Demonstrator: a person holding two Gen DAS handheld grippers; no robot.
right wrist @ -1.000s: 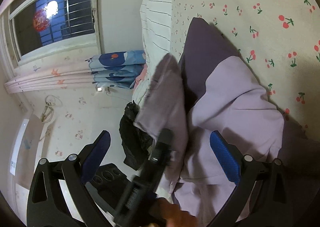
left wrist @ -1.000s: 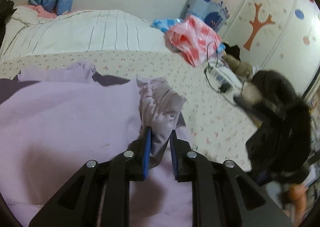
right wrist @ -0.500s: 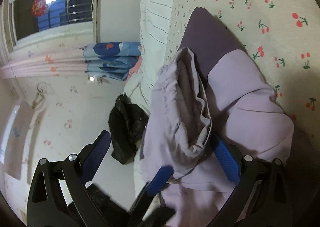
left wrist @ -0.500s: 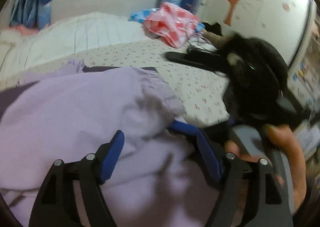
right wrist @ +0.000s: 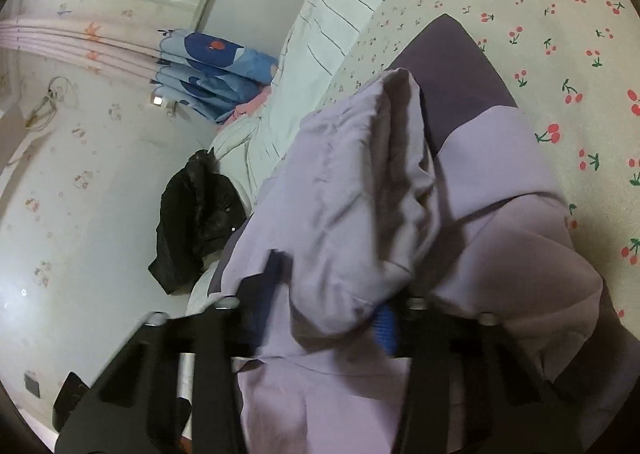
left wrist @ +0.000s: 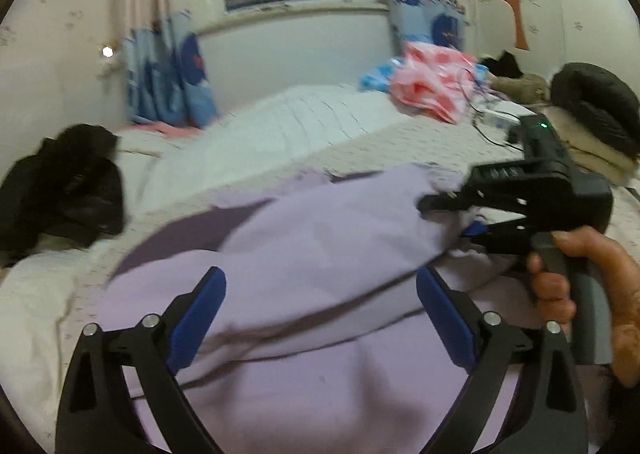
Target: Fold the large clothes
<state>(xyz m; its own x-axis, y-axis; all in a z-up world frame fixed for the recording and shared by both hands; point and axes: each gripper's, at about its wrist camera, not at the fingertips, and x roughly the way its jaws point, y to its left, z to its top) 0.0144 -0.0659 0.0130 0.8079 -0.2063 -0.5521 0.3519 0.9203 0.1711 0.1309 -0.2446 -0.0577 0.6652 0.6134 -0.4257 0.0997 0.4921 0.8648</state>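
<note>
A large lilac garment (left wrist: 320, 238) with a dark purple panel lies crumpled on the cherry-print bedsheet (right wrist: 560, 13). My left gripper (left wrist: 320, 310) hovers over its near part; its jaws are opening wide, with fabric below them but none gripped. To the right, a hand holds my right gripper (left wrist: 460, 215), whose jaws are closing on the garment's bunched sleeve end. In the right wrist view, that folded lilac sleeve (right wrist: 360, 193) runs down between the blue pads of the right gripper (right wrist: 326, 314), which press on it.
A black jacket (left wrist: 68, 189) lies at the bed's left edge. A white striped quilt (left wrist: 280, 125) covers the far side, with a pink bag (left wrist: 432, 85), cables (left wrist: 496, 117) and a dark cushion (left wrist: 596, 109) at the far right.
The left gripper let go of the sleeve end, opened wide and swung away to the left. The right gripper, wide open before, moved in and closed on that bunched sleeve.
</note>
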